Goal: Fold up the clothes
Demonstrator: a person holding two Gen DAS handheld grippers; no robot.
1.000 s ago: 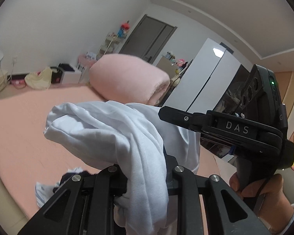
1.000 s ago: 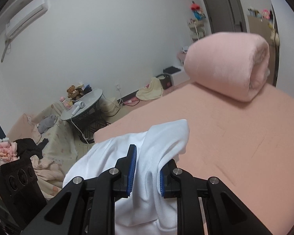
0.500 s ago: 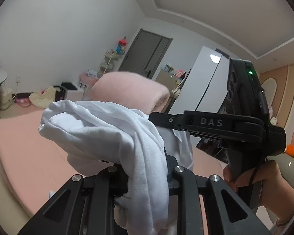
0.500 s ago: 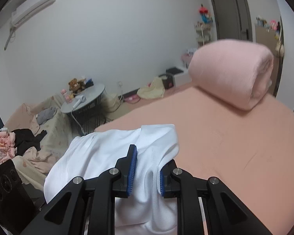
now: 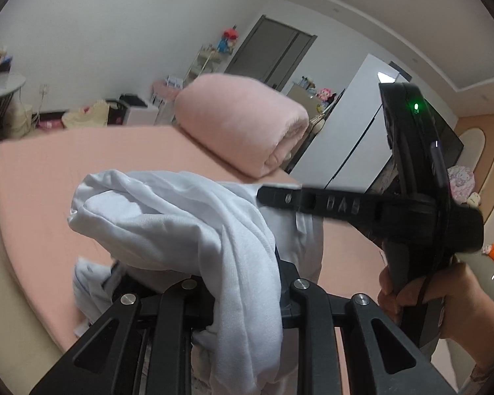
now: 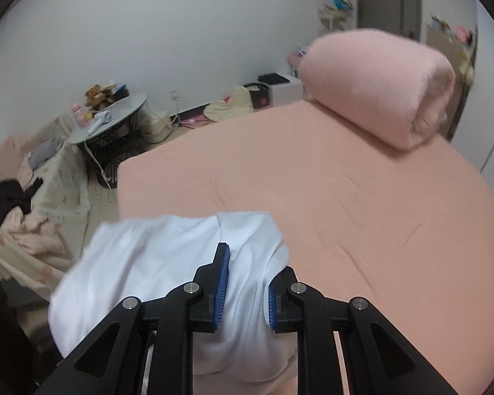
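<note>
Both grippers clamp the white garment (image 6: 168, 263): the right gripper (image 6: 245, 283) pinches a fold between its blue pads, the left gripper (image 5: 243, 283) grips a bunched edge. The garment hangs above the pink bed (image 6: 345, 197), well short of the rolled pink blanket (image 6: 375, 85). Best to spread the hands apart before laying it flat.

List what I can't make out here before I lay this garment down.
- Left fingers: left wrist view, buried under the white garment.
- Garment's lower part: both views, cut off by the bottom edge and the gripper frames.
- Garment type: bunched.
- Right gripper lettering: left wrist view, blurred.
</note>
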